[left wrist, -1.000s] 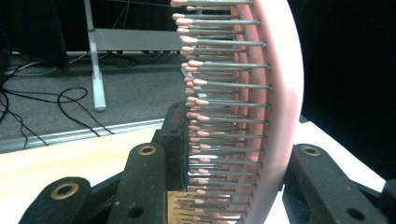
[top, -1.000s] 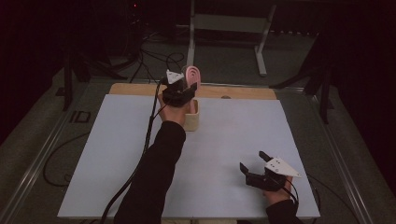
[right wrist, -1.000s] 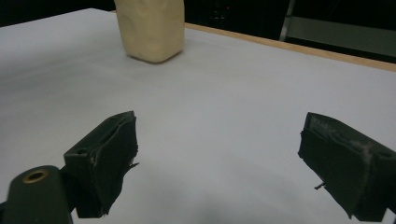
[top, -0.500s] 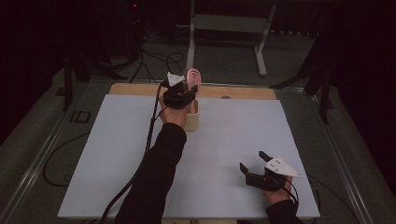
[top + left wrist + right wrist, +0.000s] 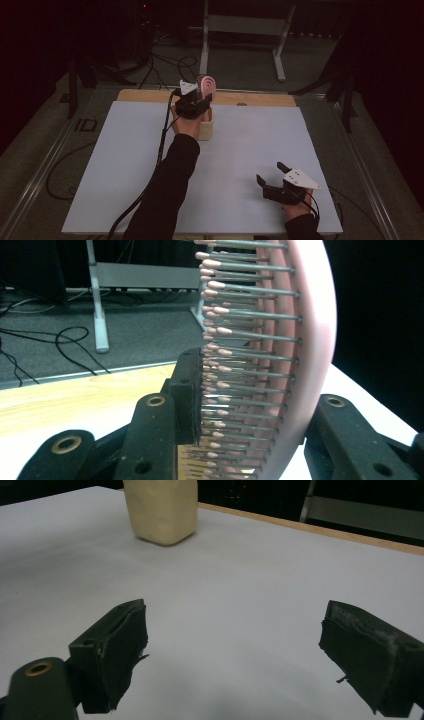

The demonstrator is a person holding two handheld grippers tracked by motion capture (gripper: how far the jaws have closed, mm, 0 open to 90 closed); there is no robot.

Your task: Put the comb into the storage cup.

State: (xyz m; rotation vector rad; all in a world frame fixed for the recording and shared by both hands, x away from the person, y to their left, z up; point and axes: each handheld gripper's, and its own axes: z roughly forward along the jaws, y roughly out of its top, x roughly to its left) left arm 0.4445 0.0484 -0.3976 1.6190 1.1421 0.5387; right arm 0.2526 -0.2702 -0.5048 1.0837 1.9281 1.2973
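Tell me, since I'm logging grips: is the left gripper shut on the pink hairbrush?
Shut on it. The left gripper has its black jaws pressed against both sides of the pink bristled hairbrush, above the cream holder.

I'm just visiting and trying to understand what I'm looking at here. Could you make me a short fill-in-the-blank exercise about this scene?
1. The left gripper is shut on a pink ____.
2. The right gripper has its fingers wide ____ over the white table.
3. The hairbrush is held above a ____-coloured container.
4. The brush's bristles end in small ____ tips.

Missing words: hairbrush; open; cream; pink
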